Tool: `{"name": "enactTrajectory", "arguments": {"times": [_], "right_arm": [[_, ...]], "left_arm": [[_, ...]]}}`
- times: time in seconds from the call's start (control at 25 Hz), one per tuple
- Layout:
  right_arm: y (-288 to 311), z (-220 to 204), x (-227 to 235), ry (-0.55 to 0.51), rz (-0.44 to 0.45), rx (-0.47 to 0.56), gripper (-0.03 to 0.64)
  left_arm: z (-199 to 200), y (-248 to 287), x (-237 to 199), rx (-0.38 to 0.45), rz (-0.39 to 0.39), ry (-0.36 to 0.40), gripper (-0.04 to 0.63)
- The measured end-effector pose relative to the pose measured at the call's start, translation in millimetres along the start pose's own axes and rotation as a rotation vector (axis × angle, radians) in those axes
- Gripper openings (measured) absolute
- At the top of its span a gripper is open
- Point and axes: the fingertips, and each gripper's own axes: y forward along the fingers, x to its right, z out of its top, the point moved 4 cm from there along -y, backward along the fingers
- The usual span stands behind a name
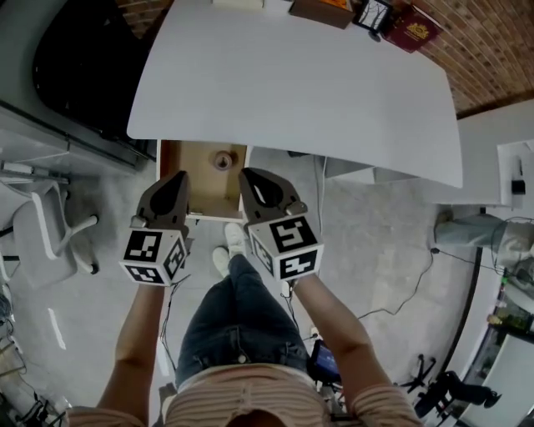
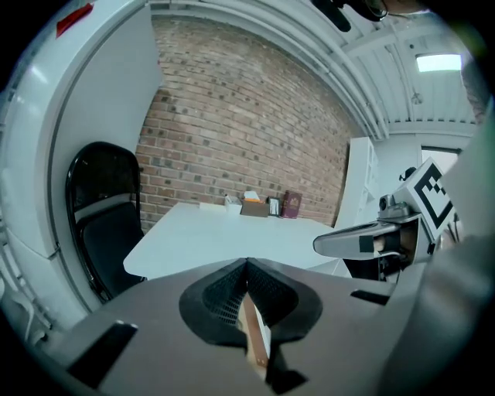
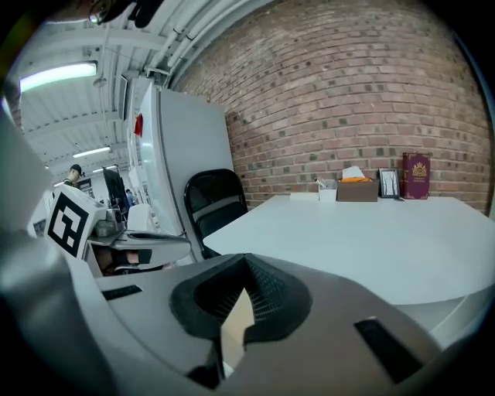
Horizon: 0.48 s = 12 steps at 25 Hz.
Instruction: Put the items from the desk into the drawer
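Note:
Several items stand in a row at the far edge of the white desk (image 1: 292,92): a brown box (image 1: 321,10), a small framed card (image 1: 373,15) and a dark red book (image 1: 411,29). The right gripper view shows the box (image 3: 357,190) and book (image 3: 416,176) far ahead. Under the desk's near left corner, the wooden drawer (image 1: 200,196) is pulled open, with a small roll (image 1: 223,160) inside. My left gripper (image 1: 179,177) and right gripper (image 1: 247,175) hover side by side above the drawer, both shut and empty. Each one's jaws meet in its own view, left (image 2: 247,267), right (image 3: 246,263).
A black chair (image 1: 83,67) stands left of the desk against a white cabinet. A white chair base (image 1: 50,225) is on the floor at the left. The person's legs and shoes (image 1: 234,242) are just before the drawer. Cables trail over the floor at the right.

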Motion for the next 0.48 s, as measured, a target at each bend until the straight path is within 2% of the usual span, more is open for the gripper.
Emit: {"name": "enactTrajectory", "arguments": {"times": [0.48], "right_arm": [[-40.9,22.1,-41.2,-0.030,0.071,0.073,0.016]], "left_arm": [[25.2,-71.1,7.2,0.060,0.011,0.030,0.009]]}}
